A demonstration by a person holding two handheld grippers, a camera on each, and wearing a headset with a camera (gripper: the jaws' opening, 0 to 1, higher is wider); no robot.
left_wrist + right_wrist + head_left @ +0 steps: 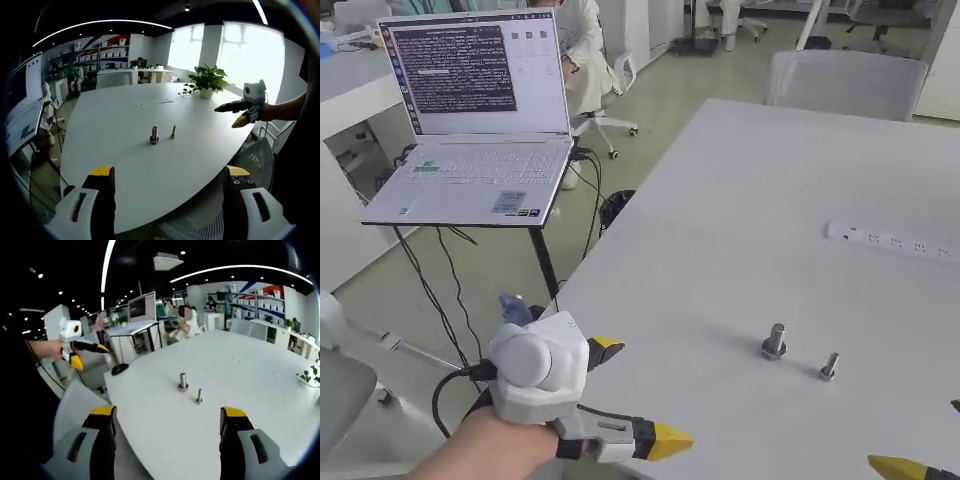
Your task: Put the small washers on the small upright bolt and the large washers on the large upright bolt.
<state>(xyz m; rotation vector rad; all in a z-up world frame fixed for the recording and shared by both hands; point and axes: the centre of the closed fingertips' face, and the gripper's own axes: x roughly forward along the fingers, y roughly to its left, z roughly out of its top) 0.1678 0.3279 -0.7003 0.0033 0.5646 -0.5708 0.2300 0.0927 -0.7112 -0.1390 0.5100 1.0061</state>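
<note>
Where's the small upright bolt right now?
In the head view, the small upright steel bolt stands on the white table, just right of the large upright steel bolt.

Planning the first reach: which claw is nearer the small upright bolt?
Right, probably. The right claw hovers just right of the small bolt; the left claw is off the table's left edge, beyond the large bolt.

Our left gripper [638,392] has a rounded white housing, grey and black jaw arms and yellow tips. A black cable [450,385] leaves its rear, and a bluish piece [515,308] sits just behind the housing. Our right gripper [169,412] matches: pale grey jaws with dark slots, black inner faces, yellow caps. Behind each gripper we wear dark clothing [301,165] past a bare forearm.
</note>
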